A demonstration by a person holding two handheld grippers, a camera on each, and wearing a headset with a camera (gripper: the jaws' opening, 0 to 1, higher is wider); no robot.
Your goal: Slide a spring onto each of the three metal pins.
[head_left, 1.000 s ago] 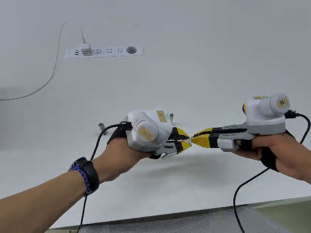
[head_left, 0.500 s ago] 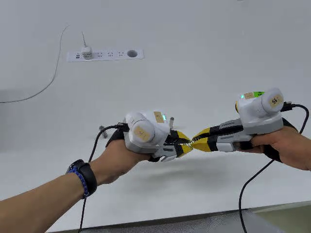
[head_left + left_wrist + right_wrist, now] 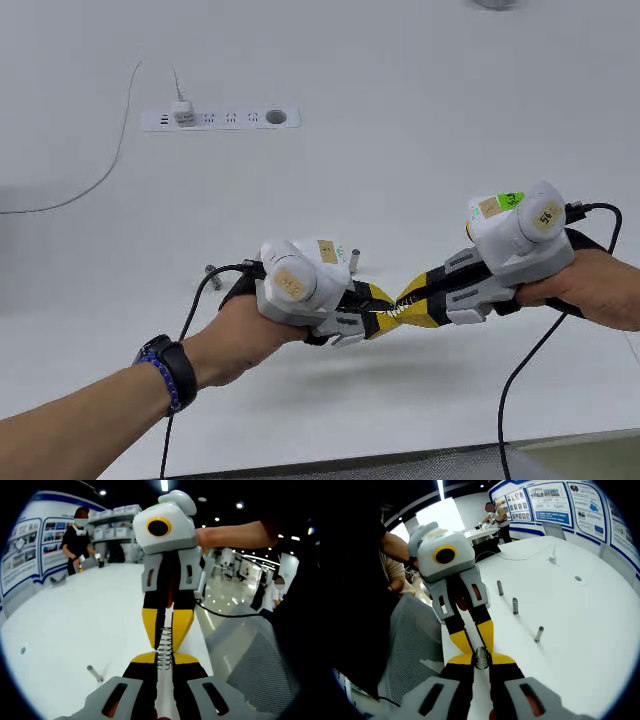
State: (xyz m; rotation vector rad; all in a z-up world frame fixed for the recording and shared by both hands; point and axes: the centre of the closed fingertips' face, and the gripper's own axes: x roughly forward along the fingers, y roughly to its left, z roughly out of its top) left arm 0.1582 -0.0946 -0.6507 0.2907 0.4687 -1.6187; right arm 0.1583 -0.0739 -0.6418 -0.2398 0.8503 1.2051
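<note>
Spring (image 3: pixel 164 647) is being clamped in mid-air at both ends by the closed-down left gripper (image 3: pixel 164 661) and right gripper (image 3: pixel 480 660), apart from the bare pin (image 3: pixel 539 634). Judged light, bendy and slippery, it is being gripped sensibly at its end coils.

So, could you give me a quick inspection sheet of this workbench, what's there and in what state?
Surface: white table with a round hole.
Job's things: one spring held in the air between the tools; two pins wear springs, a third pin is bare.
Clutter: nothing seen.
Grippers: left tool and right tool meet tip to tip, each seemingly shut on one end of the spring.
Cables: a black cable from each tool; a white cable runs to the power strip.
Surroundings: posters; a person at another table.
</note>
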